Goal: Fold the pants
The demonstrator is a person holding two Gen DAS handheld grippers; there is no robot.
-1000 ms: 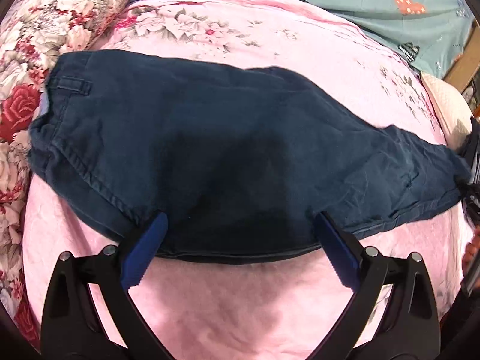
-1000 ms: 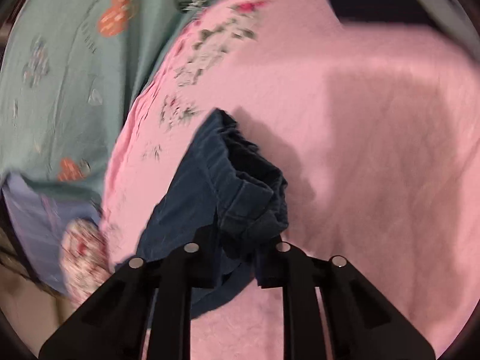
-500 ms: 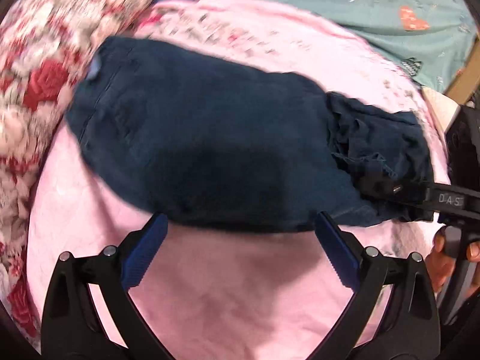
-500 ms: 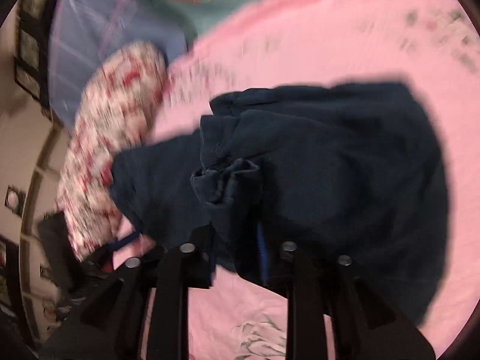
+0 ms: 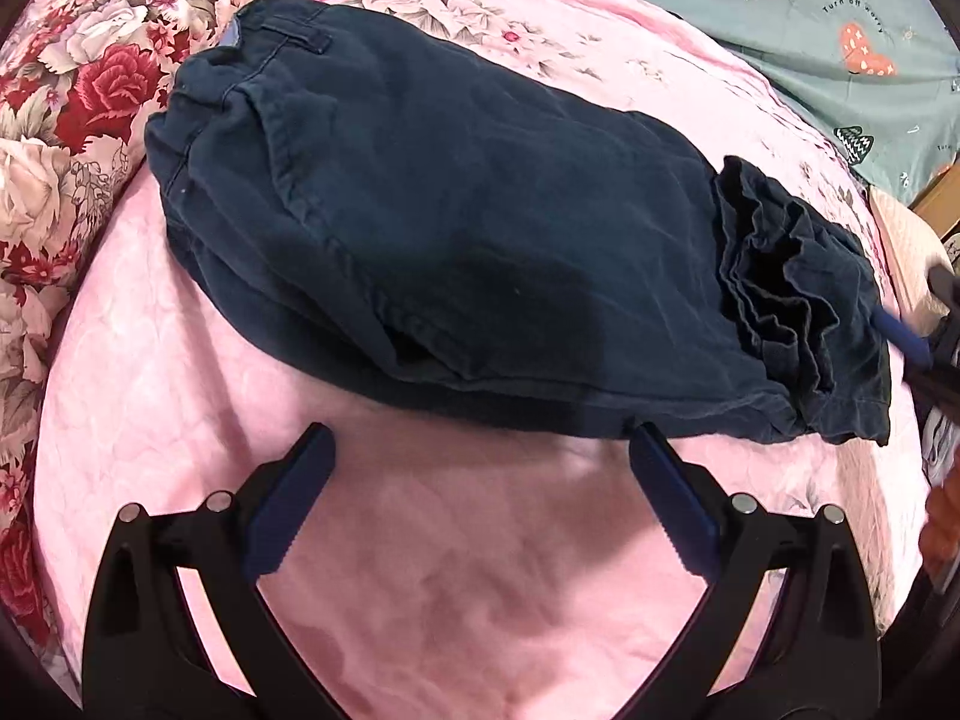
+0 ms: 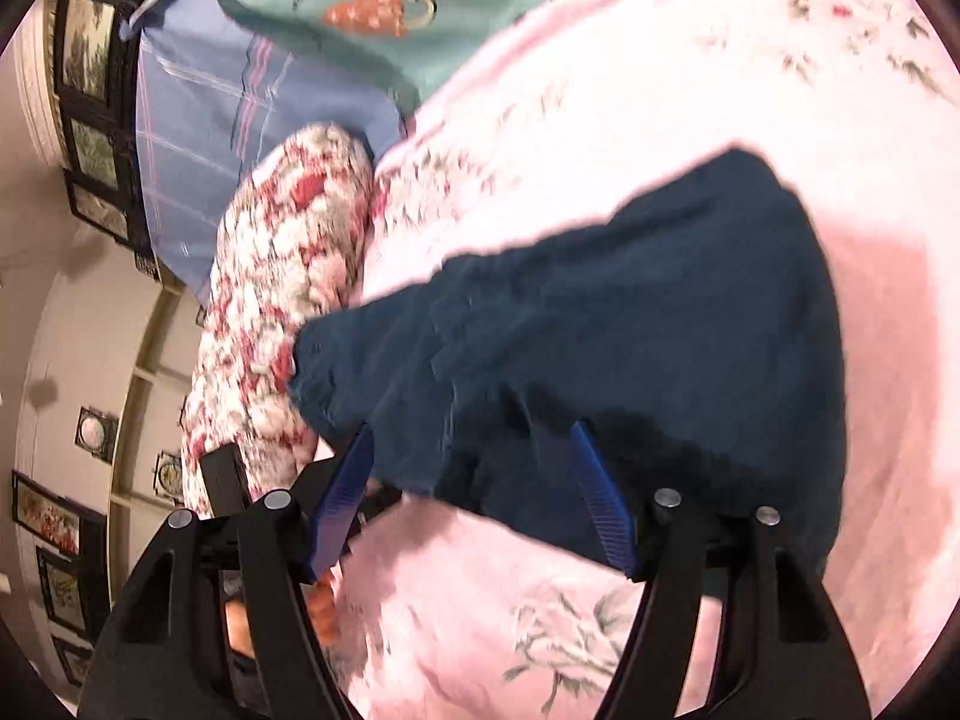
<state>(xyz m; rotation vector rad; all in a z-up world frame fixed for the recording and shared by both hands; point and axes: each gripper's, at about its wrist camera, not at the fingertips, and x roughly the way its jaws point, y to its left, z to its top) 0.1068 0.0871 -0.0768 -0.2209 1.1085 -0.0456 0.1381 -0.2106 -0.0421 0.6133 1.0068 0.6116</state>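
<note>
Dark blue pants (image 5: pixel 456 228) lay folded on the pink bedspread (image 5: pixel 480 570), waistband by the floral pillow (image 5: pixel 54 120); left gripper (image 5: pixel 480 456) and right gripper (image 6: pixel 474 450) both gaped wide, empty.

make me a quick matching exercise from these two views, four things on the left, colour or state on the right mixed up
Things:
1. pants
2. left gripper
3. bedspread
4. pillow

Descriptions:
A. pink, under the garment
B. red and white roses
C. dark navy, leg end bunched back over the body
D. open, holding nothing

Pairs: 1-C, 2-D, 3-A, 4-B
</note>
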